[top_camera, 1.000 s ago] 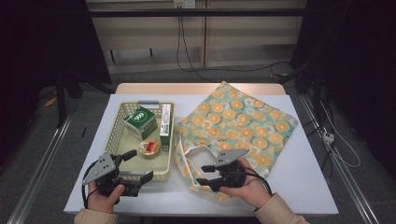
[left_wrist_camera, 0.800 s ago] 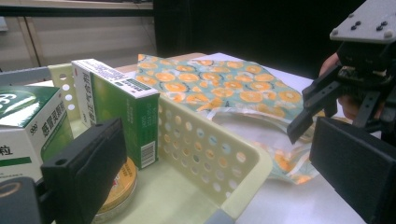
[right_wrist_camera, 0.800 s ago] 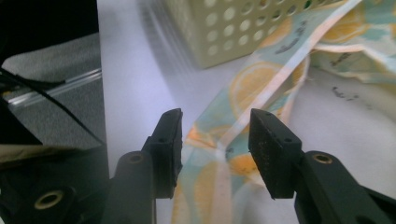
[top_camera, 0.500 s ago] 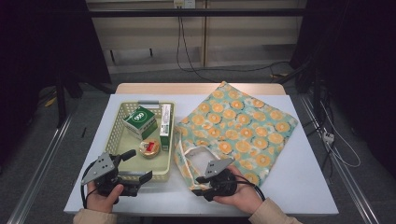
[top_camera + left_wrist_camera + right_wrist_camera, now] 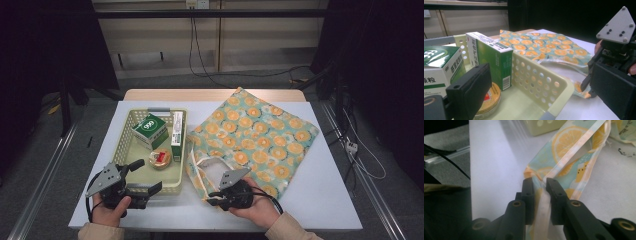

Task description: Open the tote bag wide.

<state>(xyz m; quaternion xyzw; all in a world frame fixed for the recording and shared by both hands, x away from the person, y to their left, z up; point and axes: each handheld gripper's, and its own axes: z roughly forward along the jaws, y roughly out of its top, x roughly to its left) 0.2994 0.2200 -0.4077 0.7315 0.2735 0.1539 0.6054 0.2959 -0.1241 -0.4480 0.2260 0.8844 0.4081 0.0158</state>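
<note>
My right gripper point(image 5: 539, 185) has just been closing its jaws on the near edge of the bag point(image 5: 255, 137), pinching the fabric and its pale strap point(image 5: 544, 212) between them. The bag (orange-slice print) lies flat on the table point(image 5: 325, 200), just right of the basket point(image 5: 125, 145). My left gripper point(image 5: 148, 176) rests at the basket's near rim, jaws spread, gripping nothing.

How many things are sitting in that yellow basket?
3: a green-and-white box at the back, a slim green box along the right wall, a round tin in front. More may be hidden.
</note>
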